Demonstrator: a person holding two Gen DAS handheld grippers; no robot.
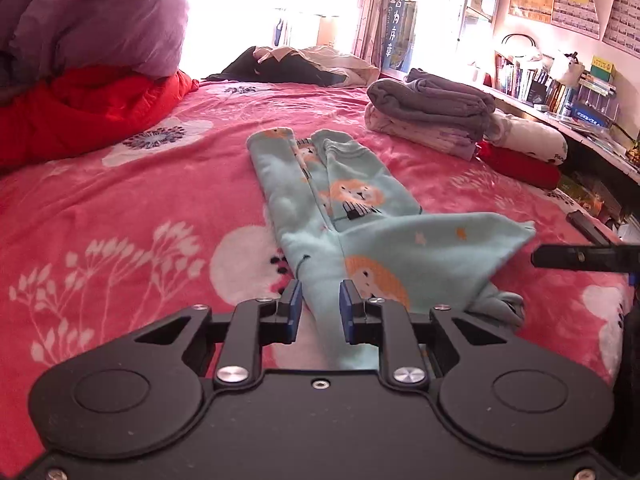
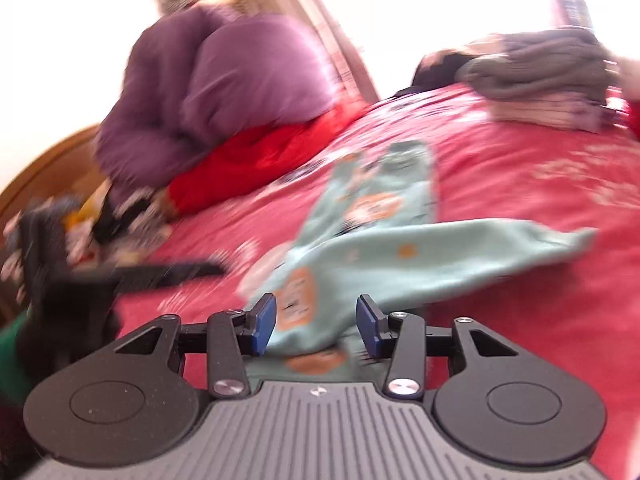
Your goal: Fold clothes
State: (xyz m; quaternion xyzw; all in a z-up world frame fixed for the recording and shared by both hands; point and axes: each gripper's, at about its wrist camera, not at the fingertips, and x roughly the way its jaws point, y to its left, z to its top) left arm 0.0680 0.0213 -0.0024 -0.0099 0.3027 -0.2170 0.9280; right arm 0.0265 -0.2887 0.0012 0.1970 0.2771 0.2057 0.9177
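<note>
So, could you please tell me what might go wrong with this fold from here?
1. The left claw has the mint lion-print garment between its blue pads with gaps either side, so the cloth may slip free.
2. The right claw is open around the same garment, and one corner sticks out sideways; the fold could land crooked.
3. The folded stack lies close behind; a wide swing might knock it.
</note>
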